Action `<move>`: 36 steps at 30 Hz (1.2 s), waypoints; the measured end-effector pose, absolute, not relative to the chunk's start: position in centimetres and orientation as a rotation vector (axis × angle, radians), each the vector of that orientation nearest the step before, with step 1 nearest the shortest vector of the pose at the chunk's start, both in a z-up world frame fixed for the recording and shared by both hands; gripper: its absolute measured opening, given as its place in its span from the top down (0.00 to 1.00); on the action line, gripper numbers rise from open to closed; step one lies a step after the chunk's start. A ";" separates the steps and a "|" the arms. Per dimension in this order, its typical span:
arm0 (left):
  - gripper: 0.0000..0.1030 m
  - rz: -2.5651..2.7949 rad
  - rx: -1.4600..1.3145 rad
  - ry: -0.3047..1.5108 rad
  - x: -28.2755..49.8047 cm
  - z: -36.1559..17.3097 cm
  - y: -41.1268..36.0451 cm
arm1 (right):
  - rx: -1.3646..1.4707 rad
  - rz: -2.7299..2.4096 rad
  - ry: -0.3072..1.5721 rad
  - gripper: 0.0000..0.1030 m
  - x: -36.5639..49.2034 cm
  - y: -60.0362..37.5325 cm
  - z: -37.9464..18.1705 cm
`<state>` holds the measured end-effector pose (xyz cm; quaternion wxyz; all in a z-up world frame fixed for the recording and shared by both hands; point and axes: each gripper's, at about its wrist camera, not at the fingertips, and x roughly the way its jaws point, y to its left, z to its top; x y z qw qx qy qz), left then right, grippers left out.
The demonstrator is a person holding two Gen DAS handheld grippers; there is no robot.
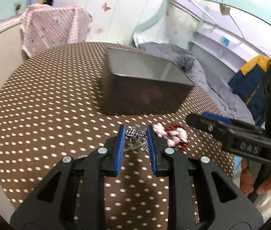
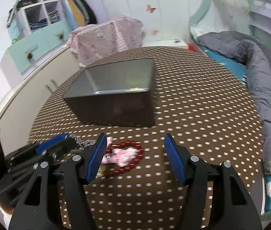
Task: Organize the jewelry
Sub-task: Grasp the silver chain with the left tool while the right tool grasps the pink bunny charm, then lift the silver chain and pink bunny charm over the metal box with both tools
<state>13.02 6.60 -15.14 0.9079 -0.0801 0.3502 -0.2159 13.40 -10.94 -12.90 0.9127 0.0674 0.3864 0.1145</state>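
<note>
A silver chain necklace point(image 1: 134, 135) with a heart pendant is bunched between the blue pads of my left gripper point(image 1: 136, 134), which is shut on it just above the brown dotted tablecloth point(image 1: 39, 124). Close to its right lie a red bead bracelet point(image 1: 181, 134) and a pink bead piece point(image 1: 166, 132). In the right wrist view my right gripper point(image 2: 135, 137) stands open over the red bracelet point(image 2: 133, 156) and the pink piece point(image 2: 123, 156), nearer its left finger. The left gripper point(image 2: 69, 140) with the chain point(image 2: 83, 142) shows at the left. An open dark metal box point(image 2: 116, 109) stands behind.
The box point(image 1: 145, 95) sits mid-table, beyond the jewelry. My right gripper point(image 1: 202, 118) reaches in from the right, held by a person's hand point(image 1: 246, 178). A grey duvet point(image 2: 269, 88) lies on the bed at the right. A pink checked cloth point(image 2: 106, 38) drapes a cabinet behind the table.
</note>
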 end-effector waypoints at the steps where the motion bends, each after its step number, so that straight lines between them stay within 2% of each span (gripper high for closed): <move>1: 0.78 -0.434 -0.173 0.719 13.1 -15.1 7.0 | 0.135 0.251 0.797 0.46 13.4 -10.6 -12.9; 5: 0.78 -0.392 -0.197 0.721 13.5 -15.5 8.1 | 0.048 0.297 0.804 0.63 13.6 -8.5 -13.2; 7: 0.78 -0.386 -0.211 0.726 13.7 -15.8 8.6 | 0.015 0.328 0.817 0.67 13.9 -7.3 -13.5; 12: 0.78 -0.366 -0.216 0.725 13.7 -16.2 9.2 | -0.077 0.332 0.842 0.68 14.9 -5.6 -14.5; 14: 0.78 -0.364 -0.222 0.726 13.8 -16.3 9.3 | -0.106 0.329 0.860 0.78 15.3 -5.2 -15.1; 18: 0.78 -0.363 -0.227 0.732 14.0 -16.6 9.8 | -0.110 0.308 0.870 0.85 15.8 -5.3 -15.6; 36: 0.78 -0.370 -0.200 0.662 14.2 -13.9 9.3 | 0.055 0.334 0.810 0.86 14.9 -8.7 -12.2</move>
